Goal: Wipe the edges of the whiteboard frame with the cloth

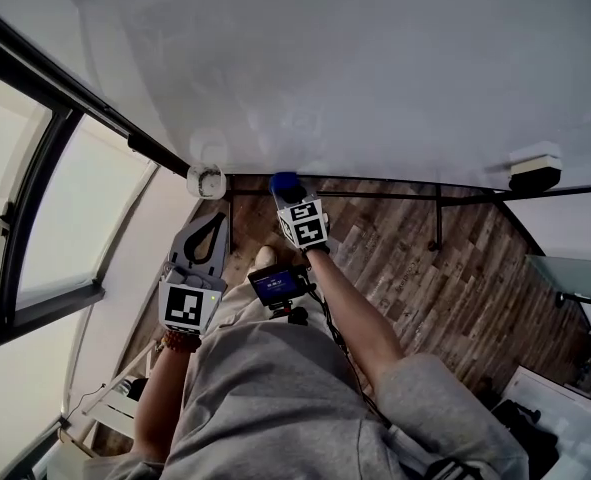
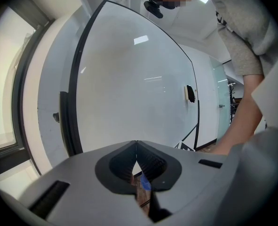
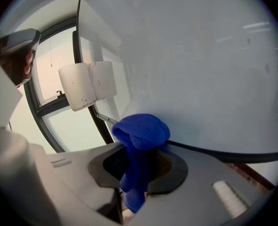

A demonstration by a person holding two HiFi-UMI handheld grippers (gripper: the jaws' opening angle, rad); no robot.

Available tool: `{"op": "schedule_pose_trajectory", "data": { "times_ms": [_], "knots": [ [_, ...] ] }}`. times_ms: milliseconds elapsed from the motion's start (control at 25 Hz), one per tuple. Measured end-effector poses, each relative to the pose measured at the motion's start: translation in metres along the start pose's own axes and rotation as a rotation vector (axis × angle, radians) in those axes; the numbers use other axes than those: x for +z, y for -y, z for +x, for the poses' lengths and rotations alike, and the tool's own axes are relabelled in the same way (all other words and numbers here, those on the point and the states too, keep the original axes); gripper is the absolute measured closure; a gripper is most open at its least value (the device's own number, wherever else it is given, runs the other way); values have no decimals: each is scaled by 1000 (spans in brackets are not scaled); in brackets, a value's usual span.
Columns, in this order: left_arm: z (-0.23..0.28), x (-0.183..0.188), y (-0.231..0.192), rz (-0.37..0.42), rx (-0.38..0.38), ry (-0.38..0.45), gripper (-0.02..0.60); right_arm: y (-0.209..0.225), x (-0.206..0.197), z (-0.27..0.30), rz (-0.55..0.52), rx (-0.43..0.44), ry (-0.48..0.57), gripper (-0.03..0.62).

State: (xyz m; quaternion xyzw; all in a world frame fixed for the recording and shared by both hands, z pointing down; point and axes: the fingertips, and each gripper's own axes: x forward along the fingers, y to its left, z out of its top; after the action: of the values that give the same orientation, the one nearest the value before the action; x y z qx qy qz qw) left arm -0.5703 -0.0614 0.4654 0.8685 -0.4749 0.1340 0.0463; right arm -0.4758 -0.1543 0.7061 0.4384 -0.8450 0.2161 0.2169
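1. The right gripper point(image 1: 288, 194) has its jaws clamped on the blue cloth point(image 1: 286, 182). A rounded wad bulges past the tips and the tail hangs back between the jaws, so soft fabric rather than plastic meets the frame.
2. The wad rests on the black bottom frame point(image 1: 395, 181) of the whiteboard point(image 1: 375, 68), near the white corner cap point(image 1: 206, 180). In the right gripper view the cloth sits right on the dark frame line, with the cap just to its left.
3. The gripper points away from the person, straight at the edge. That angle probably lets the wad be dragged sideways along the strip without the jaws scraping it.
4. The left gripper point(image 1: 215, 220) is lower and to the left, apart from the board. Its own view shows the jaws closed tip to tip with nothing gripped. It looks idle, kept out of the wiping path.
5. With the cloth this near the corner, most of the bottom edge runs off to the right towards the eraser point(image 1: 533, 171). I cannot tell which edges are already clean.
6. The likely slip is the wad riding off the thin frame onto the white surface, so steady pressure against the strip matters.
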Motion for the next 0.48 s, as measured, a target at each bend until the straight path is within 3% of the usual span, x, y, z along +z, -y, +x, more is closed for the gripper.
{"op": "schedule_pose_trajectory", "data": {
  "times_ms": [480],
  "knots": [
    [-14,-7,-8,-2,44,-19,574,-47,12,28,-41,119,11,497]
  ]
}}
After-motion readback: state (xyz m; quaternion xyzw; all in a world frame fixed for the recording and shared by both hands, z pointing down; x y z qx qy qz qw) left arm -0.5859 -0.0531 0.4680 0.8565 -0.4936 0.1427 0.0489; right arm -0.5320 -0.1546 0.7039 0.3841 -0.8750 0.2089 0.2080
